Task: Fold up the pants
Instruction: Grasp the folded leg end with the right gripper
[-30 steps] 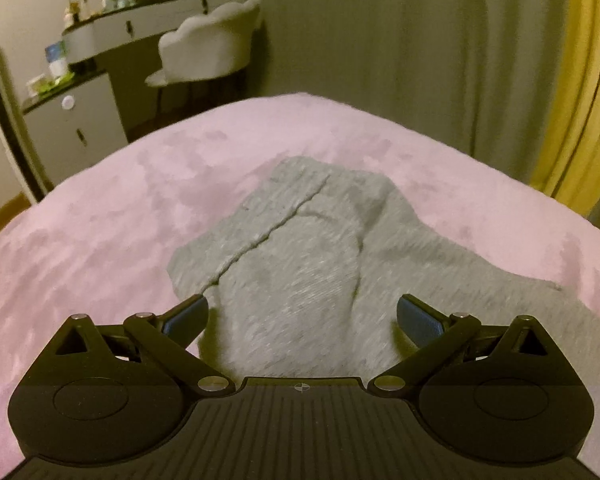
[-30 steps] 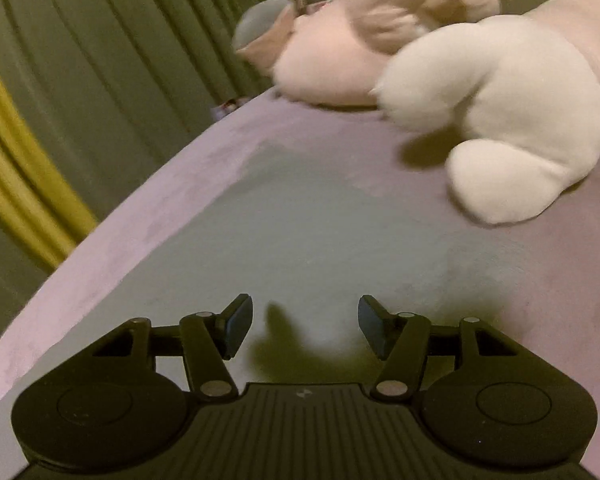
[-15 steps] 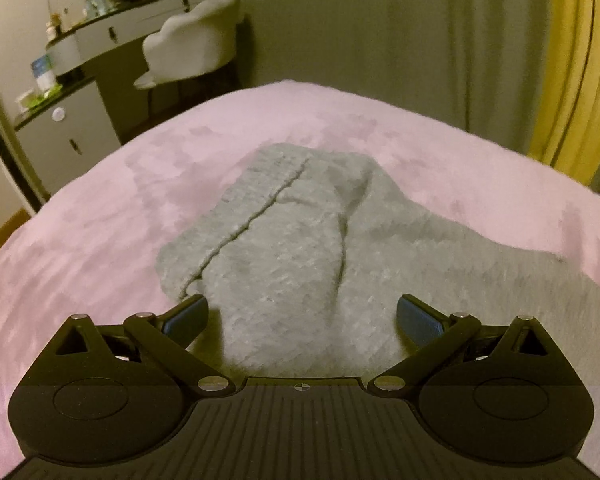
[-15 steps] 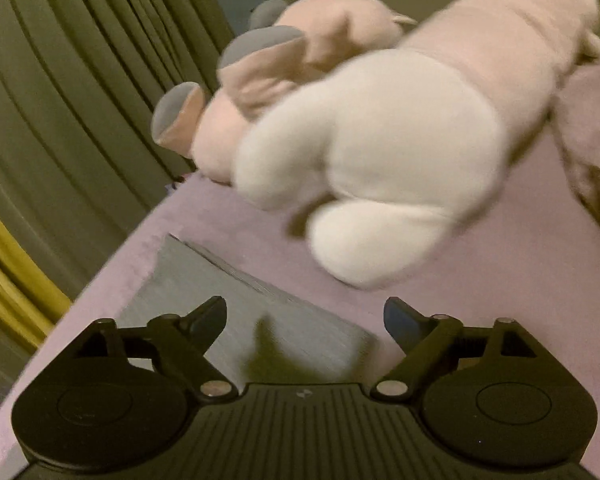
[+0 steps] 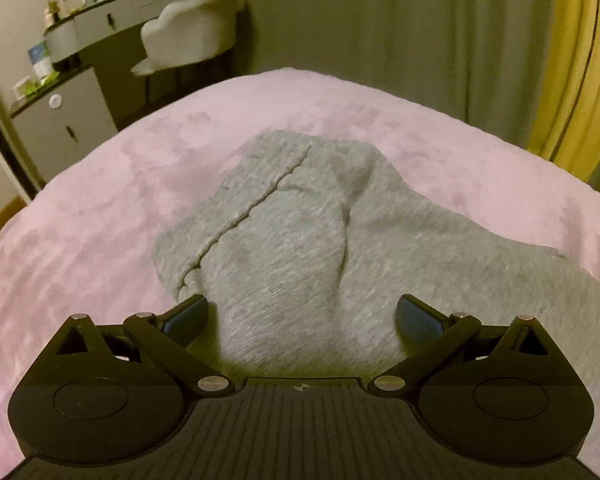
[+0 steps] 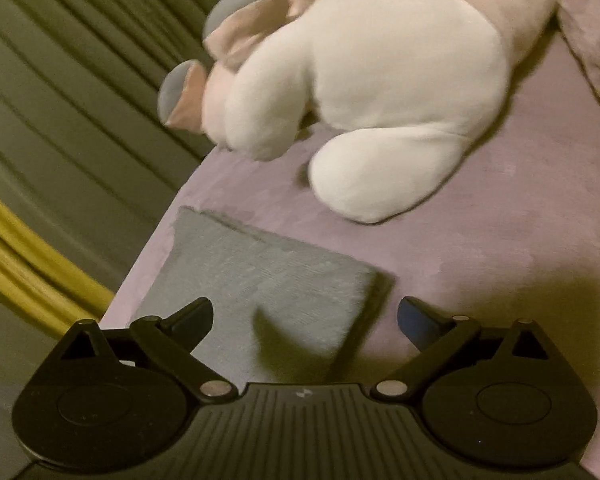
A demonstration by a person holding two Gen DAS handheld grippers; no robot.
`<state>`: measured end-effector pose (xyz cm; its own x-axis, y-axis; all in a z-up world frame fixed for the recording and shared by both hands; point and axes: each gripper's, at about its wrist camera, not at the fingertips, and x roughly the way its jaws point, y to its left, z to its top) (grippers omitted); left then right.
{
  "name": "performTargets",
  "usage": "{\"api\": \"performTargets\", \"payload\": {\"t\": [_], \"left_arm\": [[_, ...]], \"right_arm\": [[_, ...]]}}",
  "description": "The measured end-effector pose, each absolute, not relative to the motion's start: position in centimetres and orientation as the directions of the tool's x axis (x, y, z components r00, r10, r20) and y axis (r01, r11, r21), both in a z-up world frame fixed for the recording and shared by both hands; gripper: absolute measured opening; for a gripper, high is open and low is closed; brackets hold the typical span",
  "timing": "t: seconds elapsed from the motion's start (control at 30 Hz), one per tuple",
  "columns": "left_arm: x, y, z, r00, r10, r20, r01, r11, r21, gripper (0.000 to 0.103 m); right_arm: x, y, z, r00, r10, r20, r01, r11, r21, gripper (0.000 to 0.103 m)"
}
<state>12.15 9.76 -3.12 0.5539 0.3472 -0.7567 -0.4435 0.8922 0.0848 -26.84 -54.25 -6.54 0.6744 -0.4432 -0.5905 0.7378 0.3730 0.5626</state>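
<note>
Between wide-spread right fingers [image 6: 418,322], grey pants [image 6: 268,280], untouched

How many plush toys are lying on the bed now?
2. A white plush toy lies on the pink bed cover beyond the grey pants; a pink plush toy with grey ears lies behind it, touching. Others may be hidden.

Left gripper [image 5: 302,314]: tilted downward, 2 fingers spread wide, pads pressing on nothing.
Right gripper [image 6: 305,316]: tilted downward, jaws just opened further, now at full spread, nothing clamped between the 2 fingers.
</note>
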Motion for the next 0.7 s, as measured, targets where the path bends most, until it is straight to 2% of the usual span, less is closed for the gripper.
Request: {"api": "performTargets", "payload": {"t": [0.17, 0.3, 0.4, 0.47, 0.5, 0.53, 0.6, 0.7], "left_arm": [[12.2, 9.7, -3.2, 0.542, 0.354, -0.762, -0.442, 0.892, 0.1, 0.103], [12.4, 9.7, -3.4, 0.532, 0.357, -0.768, -0.442, 0.89, 0.108, 0.103], [12.5, 9.7, -3.5, 0.528, 0.358, -0.77, -0.443, 0.89, 0.11, 0.103], [12.5, 9.7, -3.5, 0.528, 0.359, -0.77, -0.445, 0.889, 0.11, 0.103], [12.5, 9.7, -3.5, 0.526, 0.36, -0.77, -0.446, 0.888, 0.111, 0.103], [12.5, 9.7, -3.5, 0.524, 0.363, -0.771, -0.448, 0.887, 0.114, 0.103], [12.5, 9.6, -3.5, 0.52, 0.37, -0.77, -0.449, 0.885, 0.122, 0.103], [12.5, 9.5, -3.5, 0.52, 0.373, -0.769, -0.447, 0.885, 0.127, 0.103]], "right_arm": [[-25.8, -54.3, -6.4, 0.678, -0.432, -0.594, 0.735, 0.408, 0.542, 0.099], [-25.2, -54.4, -6.5, 0.718, -0.395, -0.573, 0.696, 0.426, 0.579, 0.098], [-24.6, -54.6, -6.6, 0.704, -0.412, -0.579, 0.71, 0.424, 0.562, 0.079], [-25.0, -54.6, -6.6, 0.695, -0.425, -0.581, 0.719, 0.407, 0.563, 0.047], [-25.2, -54.9, -7.0, 0.694, -0.424, -0.582, 0.719, 0.389, 0.576, 0.042], [-25.6, -55.1, -7.2, 0.696, -0.424, -0.58, 0.717, 0.368, 0.592, 0.037], [-26.7, -55.4, -7.7, 0.724, -0.41, -0.555, 0.686, 0.344, 0.641, 0.037], [-27.5, -55.9, -8.2, 0.756, -0.389, -0.526, 0.646, 0.315, 0.695, 0.042]]}}
